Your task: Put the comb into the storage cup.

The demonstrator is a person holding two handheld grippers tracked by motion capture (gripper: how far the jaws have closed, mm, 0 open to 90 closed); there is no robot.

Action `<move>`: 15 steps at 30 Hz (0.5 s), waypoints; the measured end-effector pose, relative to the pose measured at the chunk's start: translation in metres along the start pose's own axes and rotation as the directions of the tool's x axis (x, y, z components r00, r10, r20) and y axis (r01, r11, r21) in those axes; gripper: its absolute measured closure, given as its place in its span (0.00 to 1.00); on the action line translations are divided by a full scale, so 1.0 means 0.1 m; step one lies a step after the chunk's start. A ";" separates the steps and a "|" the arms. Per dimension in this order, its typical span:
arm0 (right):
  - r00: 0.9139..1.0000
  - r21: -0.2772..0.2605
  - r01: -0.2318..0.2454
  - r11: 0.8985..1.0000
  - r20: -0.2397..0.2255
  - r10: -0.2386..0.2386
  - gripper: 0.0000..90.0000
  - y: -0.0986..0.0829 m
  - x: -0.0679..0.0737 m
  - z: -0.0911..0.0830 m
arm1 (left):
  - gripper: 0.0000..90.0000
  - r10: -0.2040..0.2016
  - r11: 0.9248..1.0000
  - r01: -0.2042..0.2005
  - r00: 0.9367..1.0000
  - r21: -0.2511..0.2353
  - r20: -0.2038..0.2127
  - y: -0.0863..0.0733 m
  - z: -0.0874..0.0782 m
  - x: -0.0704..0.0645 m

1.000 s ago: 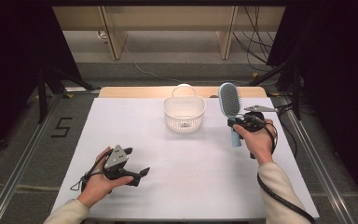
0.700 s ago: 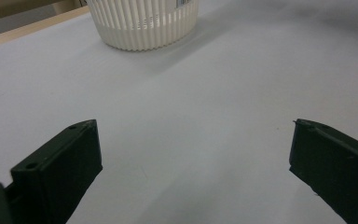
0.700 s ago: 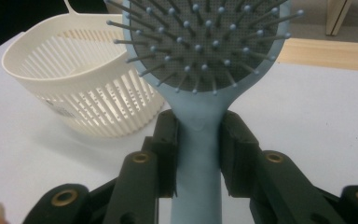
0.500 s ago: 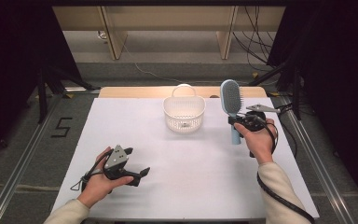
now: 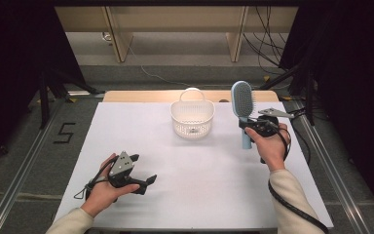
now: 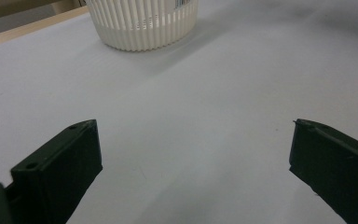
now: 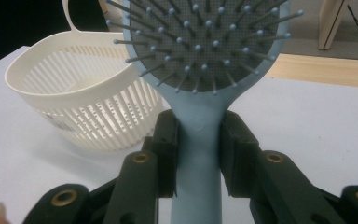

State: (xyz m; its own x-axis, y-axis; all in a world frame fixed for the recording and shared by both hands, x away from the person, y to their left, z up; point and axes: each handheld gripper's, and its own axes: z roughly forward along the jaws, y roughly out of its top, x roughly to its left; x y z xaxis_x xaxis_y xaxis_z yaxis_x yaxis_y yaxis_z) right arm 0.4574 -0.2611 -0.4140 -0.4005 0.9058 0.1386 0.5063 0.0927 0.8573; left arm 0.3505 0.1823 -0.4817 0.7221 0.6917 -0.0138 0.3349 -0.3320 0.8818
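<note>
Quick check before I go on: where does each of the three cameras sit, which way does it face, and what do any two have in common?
High view: above the near edge, facing forward and down; table, both forearms, left gripper, right gripper.
Left gripper view: low on the table, open jaws toward the basket.
Right gripper view: jaws clamping the upright hairbrush.
Shared: the basket, in all three.

The right gripper [image 7: 198,154] has its two black jaws clamped on the neck of a light blue hairbrush [image 7: 200,88], one jaw on each side. The brush stands upright, its grey pad of blue-tipped bristles facing the camera. Behind it to the left, a white slotted basket [image 7: 70,107] with a loop handle sits on the white table [image 7: 317,121].
</note>
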 end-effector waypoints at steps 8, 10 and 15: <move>1.000 -0.010 0.001 1.000 0.002 -0.001 0.79 0.01 0.00 -0.01 | 0.02 -0.002 1.000 0.002 1.000 0.000 -0.001 0.00 0.00 0.00; 1.000 -0.013 0.001 1.000 0.001 -0.001 0.79 0.02 0.01 -0.02 | 0.02 -0.001 1.000 0.001 1.000 0.001 0.001 0.00 0.00 0.00; 1.000 -0.024 0.002 1.000 0.004 -0.002 0.78 0.02 0.01 -0.02 | 0.02 -0.003 1.000 0.003 1.000 0.000 -0.001 0.00 0.00 0.00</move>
State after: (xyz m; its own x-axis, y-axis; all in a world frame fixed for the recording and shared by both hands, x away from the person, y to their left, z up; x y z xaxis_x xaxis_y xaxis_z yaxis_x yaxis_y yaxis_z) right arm 0.4566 -0.2603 -0.4113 -0.3981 0.9073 0.1350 0.4870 0.0843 0.8693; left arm 0.3504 0.1828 -0.4817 0.7209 0.6929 -0.0159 0.3368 -0.3302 0.8818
